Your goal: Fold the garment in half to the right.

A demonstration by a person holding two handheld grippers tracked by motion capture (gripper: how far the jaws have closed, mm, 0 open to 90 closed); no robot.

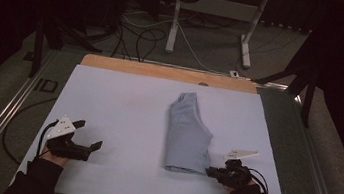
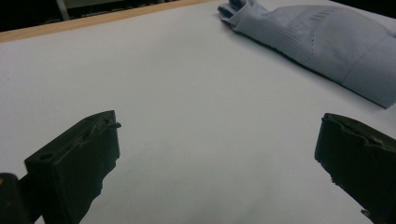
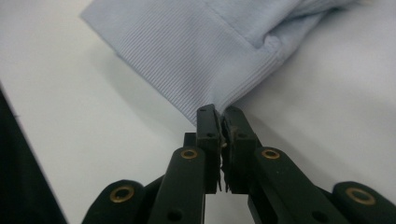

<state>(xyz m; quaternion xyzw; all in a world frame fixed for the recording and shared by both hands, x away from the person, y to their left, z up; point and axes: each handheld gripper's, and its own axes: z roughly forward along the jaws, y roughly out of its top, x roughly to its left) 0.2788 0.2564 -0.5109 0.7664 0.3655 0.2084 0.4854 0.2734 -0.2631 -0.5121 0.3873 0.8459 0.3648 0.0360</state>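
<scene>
A pale blue folded garment (image 1: 187,134) lies a little right of centre on the white table cover (image 1: 119,100), its ribbed hem toward me. My right gripper (image 1: 209,171) is at the hem's near right corner. In the right gripper view the jaws (image 3: 223,112) are shut on that corner of the ribbed cloth (image 3: 201,51). My left gripper (image 1: 89,134) rests at the near left of the cover, well apart from the garment. Its jaws (image 2: 219,126) stand wide open with bare cover between them, and the garment (image 2: 327,42) lies far ahead to the right.
A wooden strip (image 1: 163,70) borders the far edge of the table. Metal rails (image 1: 2,110) run along the left side. Beyond the table, cables and a white desk frame (image 1: 175,22) stand on the floor. Dark stand legs (image 1: 307,84) rise at the far right.
</scene>
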